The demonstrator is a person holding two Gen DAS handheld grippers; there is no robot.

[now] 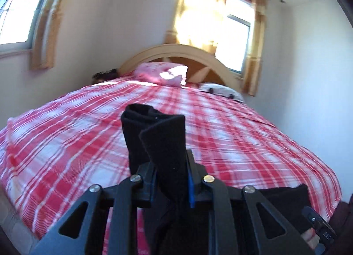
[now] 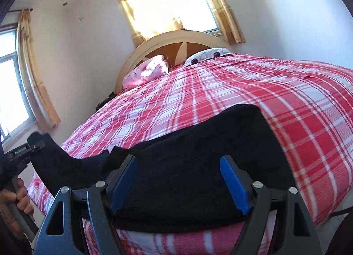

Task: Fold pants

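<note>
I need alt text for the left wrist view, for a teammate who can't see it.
The left tongs are clamped shut on a bunched strip of black pants, which sticks up between the fingers above a bed with a red and white plaid cover. Beyond it are a pink pillow, an arched headboard and a bright curtained window.

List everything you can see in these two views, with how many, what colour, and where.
pants: one, black, near edge of bed, one end lifted
bed cover: one, red and white check, over the bed
pillows: two, pink and white with dark spots, by headboard
headboard: one, cream, far end
windows: two, yellow curtains
left gripper: jaws shut on pants
right gripper: jaws open above pants
hand: one, on the left gripper's handle
</note>
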